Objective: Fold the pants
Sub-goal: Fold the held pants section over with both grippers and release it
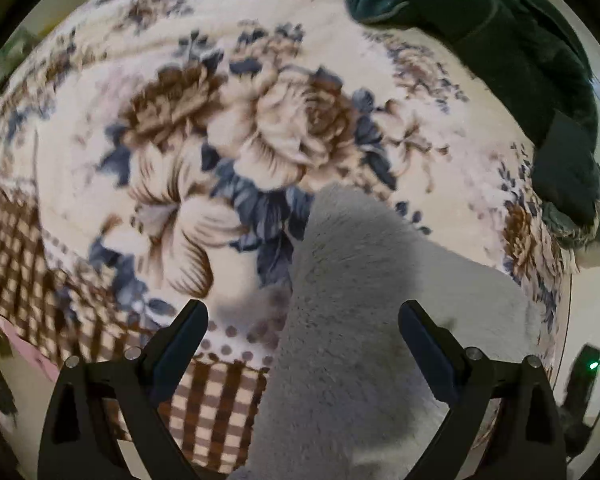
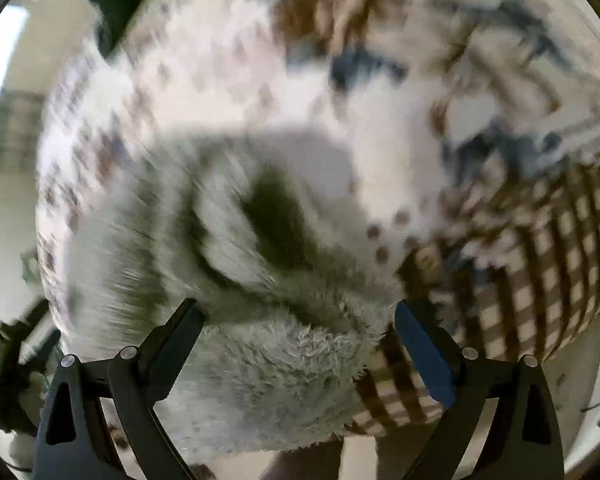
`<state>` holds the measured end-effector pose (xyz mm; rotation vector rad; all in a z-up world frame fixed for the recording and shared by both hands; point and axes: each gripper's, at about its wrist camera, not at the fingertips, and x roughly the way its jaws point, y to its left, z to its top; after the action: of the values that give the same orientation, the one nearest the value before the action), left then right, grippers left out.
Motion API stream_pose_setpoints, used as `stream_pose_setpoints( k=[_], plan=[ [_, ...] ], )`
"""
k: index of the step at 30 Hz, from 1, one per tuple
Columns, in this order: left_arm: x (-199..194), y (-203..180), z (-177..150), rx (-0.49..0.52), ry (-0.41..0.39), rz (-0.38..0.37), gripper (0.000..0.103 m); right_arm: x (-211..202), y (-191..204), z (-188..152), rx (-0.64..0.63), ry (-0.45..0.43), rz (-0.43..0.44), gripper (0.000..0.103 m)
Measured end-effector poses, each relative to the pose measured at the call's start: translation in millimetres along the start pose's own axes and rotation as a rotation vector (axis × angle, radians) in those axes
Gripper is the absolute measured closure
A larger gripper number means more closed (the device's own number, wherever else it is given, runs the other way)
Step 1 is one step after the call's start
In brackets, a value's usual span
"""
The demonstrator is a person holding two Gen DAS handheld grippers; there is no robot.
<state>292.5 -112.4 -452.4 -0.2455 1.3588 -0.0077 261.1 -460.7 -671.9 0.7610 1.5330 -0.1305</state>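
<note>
The grey fluffy pants (image 1: 360,320) lie on a floral blanket (image 1: 220,120) spread over the bed. In the left wrist view my left gripper (image 1: 302,316) is open, its jaws spread wide, with the pants running between them and off the lower edge. In the right wrist view my right gripper (image 2: 298,312) is open and hovers over a bunched, folded part of the pants (image 2: 260,280), which fills the gap between the jaws. That view is blurred by motion.
A dark green garment (image 1: 520,60) lies heaped at the blanket's far right. The blanket has a brown checked border (image 1: 40,264) along its near edge (image 2: 540,260). A black device with a green light (image 1: 590,368) stands beyond the bed's right side.
</note>
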Motion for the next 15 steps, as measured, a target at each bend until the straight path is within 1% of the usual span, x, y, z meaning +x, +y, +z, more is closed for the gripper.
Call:
stream_pose_setpoints(
  k=[1, 2, 3, 4, 5, 6, 7, 8, 9, 10, 11, 13, 14, 15],
  plan=[
    [7.8, -0.5, -1.1, 0.0, 0.013, -0.008, 0.006, 0.5, -5.5, -4.6, 0.042, 0.005, 0.038, 0.065],
    [16.6, -1.6, -2.0, -0.001, 0.027, -0.01, 0.006, -5.9, -10.0, -9.7, 0.066, -0.01, 0.036, 0.074],
    [21.5, -5.2, -2.5, -0.004, 0.034, -0.009, 0.006, -17.1, -14.7, -15.6, 0.08, -0.049, 0.03, 0.08],
    [27.4, -4.4, -3.2, -0.008, 0.041, -0.018, 0.006, -31.6, -21.0, -23.1, 0.086, -0.099, 0.022, 0.081],
    [31.7, -5.0, -4.7, -0.012, 0.049, -0.028, 0.006, -40.7, -28.2, -29.4, 0.088, -0.129, -0.015, 0.081],
    [36.0, -4.6, -5.0, -0.023, 0.055, -0.045, 0.006, -44.3, -36.5, -34.2, 0.095, -0.139, -0.058, 0.081],
    [37.5, -4.3, -4.8, -0.031, 0.06, -0.062, 0.006, -37.6, -46.8, -37.8, 0.096, -0.106, -0.099, 0.08],
    [39.1, -6.8, -3.7, -0.034, 0.065, -0.074, 0.006, -22.5, -55.6, -39.1, 0.099, -0.023, -0.117, 0.08],
    [39.7, -9.6, -3.7, -0.035, 0.069, -0.08, 0.006, -3.9, -67.8, -41.1, 0.142, 0.087, -0.086, 0.08],
    [39.3, -12.2, -3.2, -0.031, 0.067, -0.077, 0.006, 2.5, -73.8, -41.9, 0.175, 0.135, -0.057, 0.08],
    [37.4, -14.5, -3.1, -0.024, 0.063, -0.074, 0.006, 1.7, -77.2, -41.5, 0.211, 0.148, -0.013, 0.08],
    [33.9, -17.1, -2.6, -0.011, 0.059, -0.076, 0.006, -16.8, -75.5, -36.9, 0.232, 0.086, 0.029, 0.073],
    [32.1, -16.9, -2.5, -0.011, 0.057, -0.076, 0.006, -32.0, -73.3, -33.3, 0.236, 0.02, 0.066, 0.072],
    [30.6, -16.8, -2.2, -0.012, 0.058, -0.081, 0.006, -47.2, -70.2, -30.0, 0.239, -0.054, 0.115, 0.057]
  ],
)
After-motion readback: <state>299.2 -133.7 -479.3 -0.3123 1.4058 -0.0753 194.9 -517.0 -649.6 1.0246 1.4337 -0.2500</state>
